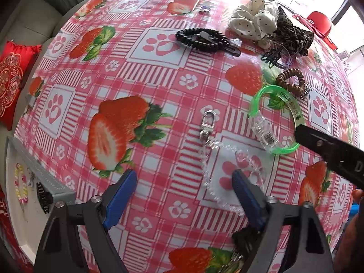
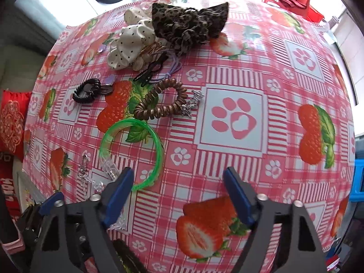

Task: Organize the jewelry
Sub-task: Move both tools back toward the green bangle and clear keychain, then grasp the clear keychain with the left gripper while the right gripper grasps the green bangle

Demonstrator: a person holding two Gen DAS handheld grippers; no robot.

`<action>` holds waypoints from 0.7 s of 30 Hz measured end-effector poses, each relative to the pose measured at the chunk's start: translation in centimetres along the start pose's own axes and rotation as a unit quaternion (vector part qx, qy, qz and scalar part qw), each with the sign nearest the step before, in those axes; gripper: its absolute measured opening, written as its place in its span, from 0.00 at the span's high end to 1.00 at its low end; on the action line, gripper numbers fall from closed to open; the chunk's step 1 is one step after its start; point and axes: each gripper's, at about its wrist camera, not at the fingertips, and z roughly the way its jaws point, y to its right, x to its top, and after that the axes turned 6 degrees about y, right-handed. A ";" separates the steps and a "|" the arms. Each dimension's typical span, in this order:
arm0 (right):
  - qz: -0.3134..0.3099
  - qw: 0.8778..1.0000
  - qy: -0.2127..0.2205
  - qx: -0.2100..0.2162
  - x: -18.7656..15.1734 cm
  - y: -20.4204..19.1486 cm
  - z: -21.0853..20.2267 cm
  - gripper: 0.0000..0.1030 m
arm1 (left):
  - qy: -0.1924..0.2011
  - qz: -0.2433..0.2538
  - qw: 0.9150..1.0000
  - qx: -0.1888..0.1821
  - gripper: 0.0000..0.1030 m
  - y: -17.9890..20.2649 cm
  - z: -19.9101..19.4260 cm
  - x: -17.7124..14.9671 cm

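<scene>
Both tongs point steeply down at the worktop (image 1: 159,72), which carries a pink checked cloth printed with strawberries and paw marks. Left tongs (image 1: 184,179): spread, nothing between the blue pads; a clear coiled cord (image 1: 211,170) with a silver clasp (image 1: 206,122) runs past the right-hand pad, touching or just beside it, I cannot tell which. Right tongs (image 2: 178,179): spread, bare cloth between the pads; a green bangle (image 2: 145,145) lies just beside the left-hand pad, its lower rim passing behind that pad. A clear clip (image 2: 110,167) rests on the bangle's left edge. Further off on the cloth: a brown coiled hair tie (image 2: 157,101), a black coiled hair tie (image 2: 87,91), black hair clips (image 2: 151,68), a white dotted scrunchie (image 2: 129,43) and a leopard-print scrunchie (image 2: 182,27), the two scrunchies touching. Container: a white tray with a grey rim (image 1: 34,166) at the worktop's left edge holds a pastel coiled hair tie (image 1: 20,184) and a black claw clip (image 1: 43,196).
</scene>
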 end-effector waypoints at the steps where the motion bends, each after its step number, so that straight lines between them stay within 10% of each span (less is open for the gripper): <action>1: -0.003 1.000 0.000 0.000 0.2 -0.1 0.2 0.25 | 0.002 0.004 1.000 0.003 0.16 0.2 0.1 0.2; 7: -0.037 0.999 0.007 -0.010 1.4 -1.5 1.2 0.34 | 0.009 0.009 1.000 0.001 0.24 1.6 0.4 1.2; 15: -0.087 0.994 0.015 -0.057 1.8 -3.3 1.9 0.68 | 0.013 0.049 0.999 -0.020 0.89 4.7 -0.2 1.5; 18: -0.087 0.995 0.017 -0.053 1.8 -3.2 1.9 0.93 | 0.012 0.040 0.999 -0.034 0.89 4.7 -0.2 1.6; 21: -0.069 0.997 0.019 -0.040 1.7 -2.5 1.7 0.94 | 0.008 0.021 0.998 -0.056 0.89 3.5 -0.3 1.3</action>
